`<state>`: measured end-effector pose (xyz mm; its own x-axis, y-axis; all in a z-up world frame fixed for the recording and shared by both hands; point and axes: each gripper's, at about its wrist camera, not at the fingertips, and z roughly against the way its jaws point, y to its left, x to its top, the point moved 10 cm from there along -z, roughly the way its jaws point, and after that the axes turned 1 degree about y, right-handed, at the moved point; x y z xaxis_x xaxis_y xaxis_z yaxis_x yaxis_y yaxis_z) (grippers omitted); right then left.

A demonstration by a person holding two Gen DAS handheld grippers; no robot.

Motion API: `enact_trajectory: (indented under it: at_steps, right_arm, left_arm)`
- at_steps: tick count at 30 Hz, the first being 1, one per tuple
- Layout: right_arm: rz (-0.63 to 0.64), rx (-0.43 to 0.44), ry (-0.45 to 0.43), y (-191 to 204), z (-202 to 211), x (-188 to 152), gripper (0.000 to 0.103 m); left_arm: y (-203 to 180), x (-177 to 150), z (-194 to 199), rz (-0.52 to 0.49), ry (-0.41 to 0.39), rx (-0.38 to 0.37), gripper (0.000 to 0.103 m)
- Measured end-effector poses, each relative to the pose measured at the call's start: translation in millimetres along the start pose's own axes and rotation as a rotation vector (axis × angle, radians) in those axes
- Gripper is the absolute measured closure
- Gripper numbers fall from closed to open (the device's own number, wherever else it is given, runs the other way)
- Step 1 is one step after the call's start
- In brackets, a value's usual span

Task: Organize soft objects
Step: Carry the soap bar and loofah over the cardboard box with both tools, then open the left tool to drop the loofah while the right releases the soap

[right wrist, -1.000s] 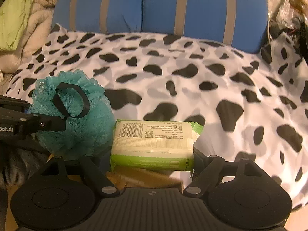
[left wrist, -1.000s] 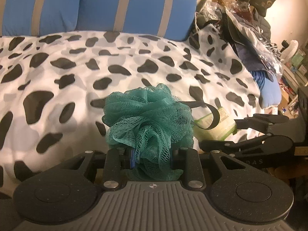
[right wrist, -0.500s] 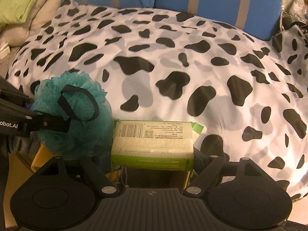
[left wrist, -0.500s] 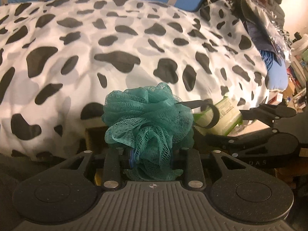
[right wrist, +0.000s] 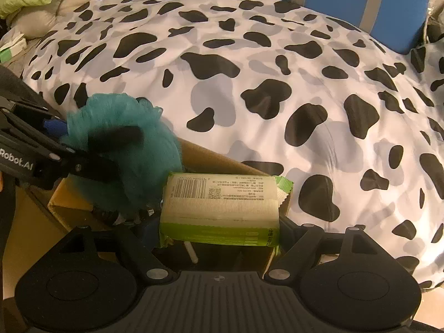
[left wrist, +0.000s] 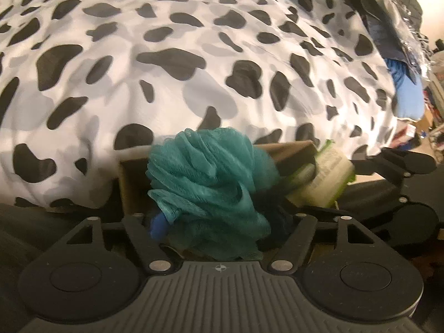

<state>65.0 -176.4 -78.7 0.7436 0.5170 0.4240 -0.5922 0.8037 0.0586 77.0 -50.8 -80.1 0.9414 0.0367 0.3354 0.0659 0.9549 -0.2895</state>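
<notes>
Landmark: cardboard box (right wrist: 222,161), open-topped, set against the near edge of the cow-print duvet (right wrist: 277,83).

L gripper (left wrist: 219,222), over the box's left part: jaws have just been opening and stand wide. Teal mesh bath pouf (left wrist: 205,177) sits between them above the box opening, blurred; pads appear clear of it.

R gripper (right wrist: 219,222), over the box's right part: jaws spread wide, clamped on a green-and-white wipes pack (right wrist: 219,208), barcode up. Pack sits just beside the pouf, above the box interior.
</notes>
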Motion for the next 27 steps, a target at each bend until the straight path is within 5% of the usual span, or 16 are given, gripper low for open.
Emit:
enact_trajectory:
  at_steps: [9, 27]
  right_arm:
    - [0.006, 0.018, 0.010, 2, 2, -3, 0.020]
    - [0.073, 0.123, 0.018, 28, 2, -3, 0.020]
  left_arm:
    - [1, 2, 5, 0.036, -0.015, -0.039, 0.024]
    - [19, 3, 0, 0.086, -0.003, 0.057, 0.024]
